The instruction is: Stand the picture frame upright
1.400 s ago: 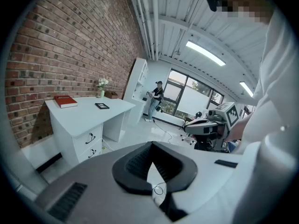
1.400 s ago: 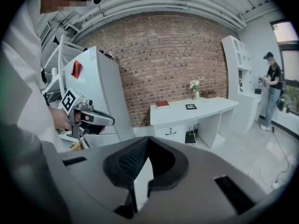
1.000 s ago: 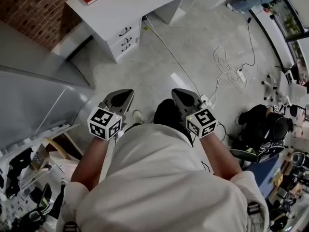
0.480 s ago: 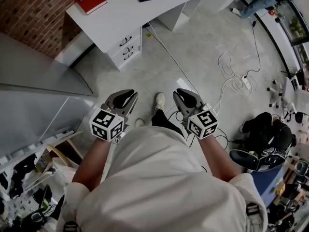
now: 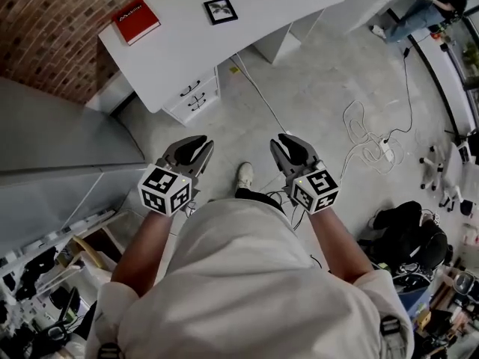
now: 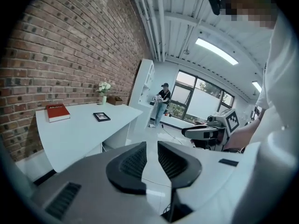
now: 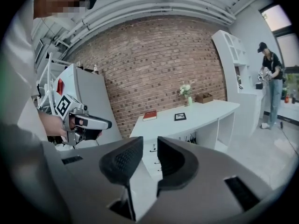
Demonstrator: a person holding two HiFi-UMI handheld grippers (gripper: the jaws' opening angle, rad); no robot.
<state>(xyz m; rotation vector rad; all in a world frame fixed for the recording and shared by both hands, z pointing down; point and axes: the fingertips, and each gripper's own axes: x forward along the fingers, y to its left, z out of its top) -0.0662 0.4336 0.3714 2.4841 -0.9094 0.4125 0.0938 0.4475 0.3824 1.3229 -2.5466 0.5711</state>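
Grippers, two in all, held side by side over the floor; left gripper (image 6: 151, 146), jaws just opening, shows a narrow gap with nothing between; right gripper (image 7: 150, 143) likewise slightly parted, empty; well beyond, one white desk (image 5: 179, 47) bears one picture frame (image 5: 221, 10) lying flat, one red book (image 5: 136, 21), one flower vase (image 6: 103, 91).

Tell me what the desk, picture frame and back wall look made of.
Desk: smooth white matte top, probably laminated board.
Picture frame: thin black border lying flat, wood or plastic, can't tell.
Wall: bare red brick, mortar joints visible.
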